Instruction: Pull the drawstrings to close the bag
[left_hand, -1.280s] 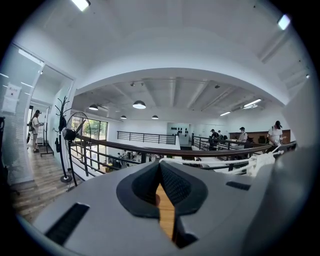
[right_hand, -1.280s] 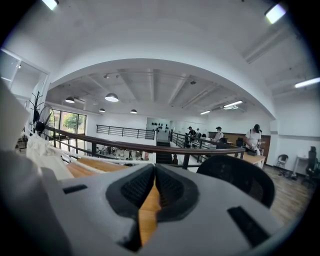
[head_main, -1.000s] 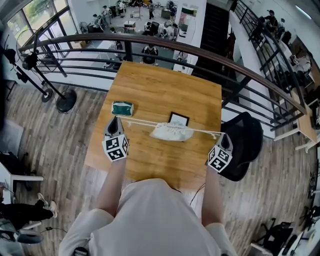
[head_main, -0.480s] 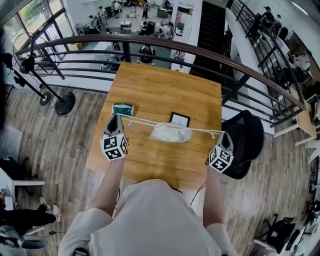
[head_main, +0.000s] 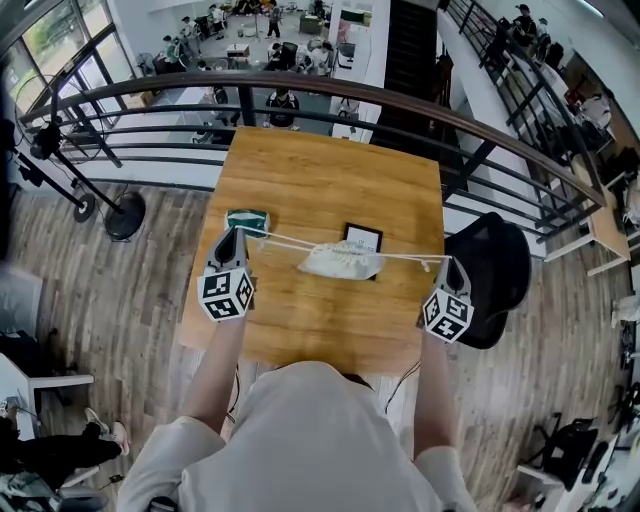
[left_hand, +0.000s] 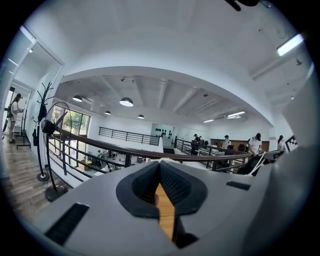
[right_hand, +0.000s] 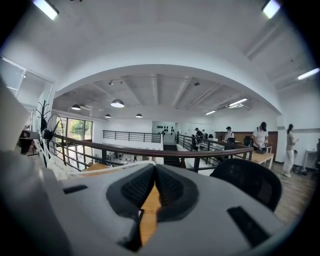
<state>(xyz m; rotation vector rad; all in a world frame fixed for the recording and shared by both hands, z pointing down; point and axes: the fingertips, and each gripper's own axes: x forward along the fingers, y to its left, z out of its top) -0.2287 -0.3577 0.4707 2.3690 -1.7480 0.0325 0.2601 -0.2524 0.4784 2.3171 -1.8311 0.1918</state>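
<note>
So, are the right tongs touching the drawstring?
Touching. The right gripper view shows the drawstring running into the closed tips of the right tongs; the head view shows it taut from them to the bag.

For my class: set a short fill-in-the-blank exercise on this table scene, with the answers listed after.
1. The left tongs and right tongs each hold one string of the ____ bag.
2. The bag lies on a ____ table.
3. The green box sits nearer the ____ tongs.
4. The chair beside the table is ____.

Missing words: white; wooden; left; black.
</note>
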